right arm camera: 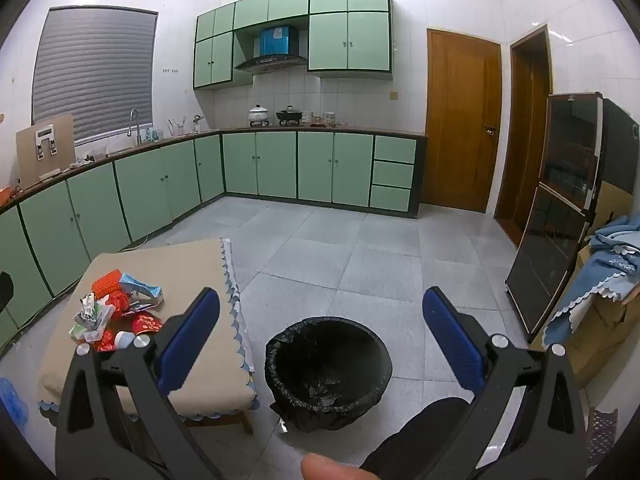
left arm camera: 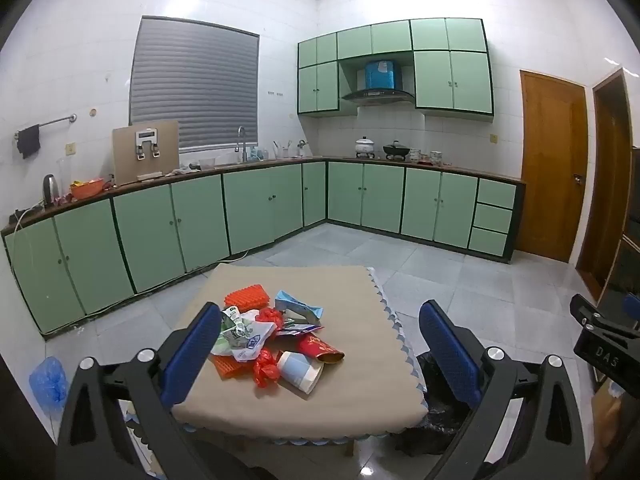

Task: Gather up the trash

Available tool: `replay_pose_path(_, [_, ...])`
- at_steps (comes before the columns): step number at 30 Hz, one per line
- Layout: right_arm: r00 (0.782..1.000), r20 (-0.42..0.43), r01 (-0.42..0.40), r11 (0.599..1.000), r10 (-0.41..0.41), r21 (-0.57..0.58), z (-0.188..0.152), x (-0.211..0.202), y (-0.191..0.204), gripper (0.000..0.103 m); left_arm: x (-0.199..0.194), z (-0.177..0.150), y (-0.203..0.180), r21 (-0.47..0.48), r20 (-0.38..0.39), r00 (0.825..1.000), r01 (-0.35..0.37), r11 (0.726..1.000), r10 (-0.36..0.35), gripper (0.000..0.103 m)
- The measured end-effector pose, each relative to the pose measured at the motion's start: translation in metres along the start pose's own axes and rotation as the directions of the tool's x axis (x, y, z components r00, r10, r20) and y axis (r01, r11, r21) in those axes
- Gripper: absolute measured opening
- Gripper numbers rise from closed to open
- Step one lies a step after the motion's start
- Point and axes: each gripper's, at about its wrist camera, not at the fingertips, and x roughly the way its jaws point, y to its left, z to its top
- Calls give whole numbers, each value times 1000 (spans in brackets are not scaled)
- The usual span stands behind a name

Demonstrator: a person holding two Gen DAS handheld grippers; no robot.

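Green-cabinet kitchen, grey tiled floor; one low desk (left arm camera: pixel 304 408) with beige cover and scalloped blue trim.

Trash on desk, one heap near its middle:
- orange ribbed pieces, two: one at the far side (left arm camera: pixel 247 297), one under the heap (left arm camera: pixel 228 367)
- red crumpled bags, two: (left arm camera: pixel 271 315) and (left arm camera: pixel 265 369)
- white and green crumpled wrapper (left arm camera: pixel 237 334), one
- blue and white carton (left arm camera: pixel 298 305), flattened, one
- red and gold packet (left arm camera: pixel 320 348), one
- paper cup (left arm camera: pixel 299 370), on its side, one

Containers: one bin with black liner (right arm camera: pixel 328 372) on the floor just beside the desk's right edge; contents dark, cannot tell.

Left claw (left arm camera: pixel 320 356): wide apart, holding nothing, above the desk's near edge, heap between its blue pads.
Right claw (right arm camera: pixel 320 344): wide apart, holding nothing, over the bin.
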Motion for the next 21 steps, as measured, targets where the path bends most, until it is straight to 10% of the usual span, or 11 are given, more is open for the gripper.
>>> replay_pose_path(21, [1000, 5, 0, 1000, 0, 2, -1, 1, -2, 98, 5, -5, 2, 16, -8, 1000, 4, 1000, -4, 97])
